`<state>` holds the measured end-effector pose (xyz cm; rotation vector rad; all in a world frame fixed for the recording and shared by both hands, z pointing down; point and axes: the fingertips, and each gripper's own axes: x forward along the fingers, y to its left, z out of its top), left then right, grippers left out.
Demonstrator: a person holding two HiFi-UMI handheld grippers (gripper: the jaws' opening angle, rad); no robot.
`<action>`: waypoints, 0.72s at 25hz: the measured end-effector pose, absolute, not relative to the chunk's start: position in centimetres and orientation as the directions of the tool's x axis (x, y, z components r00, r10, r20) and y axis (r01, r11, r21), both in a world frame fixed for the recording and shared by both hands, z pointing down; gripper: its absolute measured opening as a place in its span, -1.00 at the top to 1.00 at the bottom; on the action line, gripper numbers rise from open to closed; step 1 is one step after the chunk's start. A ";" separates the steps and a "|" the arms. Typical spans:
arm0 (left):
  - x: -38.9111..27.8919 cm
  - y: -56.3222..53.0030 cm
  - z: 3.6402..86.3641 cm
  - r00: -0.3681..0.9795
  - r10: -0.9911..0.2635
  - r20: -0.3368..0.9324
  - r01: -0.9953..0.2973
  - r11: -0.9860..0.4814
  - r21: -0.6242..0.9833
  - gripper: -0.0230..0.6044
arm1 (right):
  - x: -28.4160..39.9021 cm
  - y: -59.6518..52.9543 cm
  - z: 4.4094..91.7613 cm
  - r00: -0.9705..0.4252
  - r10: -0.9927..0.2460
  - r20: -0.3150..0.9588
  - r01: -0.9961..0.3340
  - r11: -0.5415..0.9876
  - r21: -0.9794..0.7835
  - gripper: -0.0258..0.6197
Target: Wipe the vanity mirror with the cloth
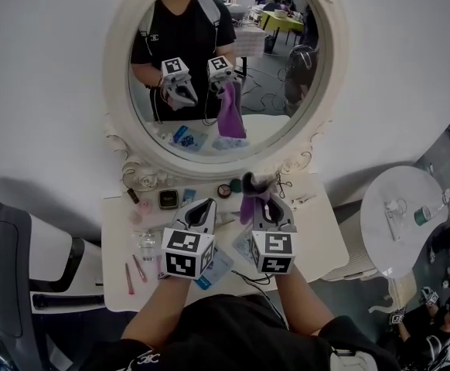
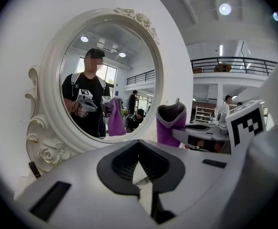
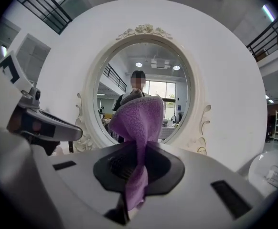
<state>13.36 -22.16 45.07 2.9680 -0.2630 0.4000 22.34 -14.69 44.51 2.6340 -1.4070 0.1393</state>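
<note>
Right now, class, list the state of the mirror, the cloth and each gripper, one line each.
Mirror: upright, with the cloth not touching it.
Cloth: pinched in the right gripper, bunched end sticking up.
Right gripper: shut on the cloth.
Left gripper: shut, holding nothing.
</note>
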 end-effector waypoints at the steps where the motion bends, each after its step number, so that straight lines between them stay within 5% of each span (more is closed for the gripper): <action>1: 13.6 -22.1 45.0 0.950 -0.150 0.273 -0.186 -0.976 0.110 0.95 | 22.2 -14.8 44.3 0.550 -0.823 0.139 -0.835 -0.541 0.100 0.82; 18: 14.9 -21.4 45.0 0.955 -0.124 0.270 -0.162 -0.980 0.119 0.95 | 22.0 -14.9 44.6 0.522 -0.842 0.135 -0.853 -0.514 0.090 0.82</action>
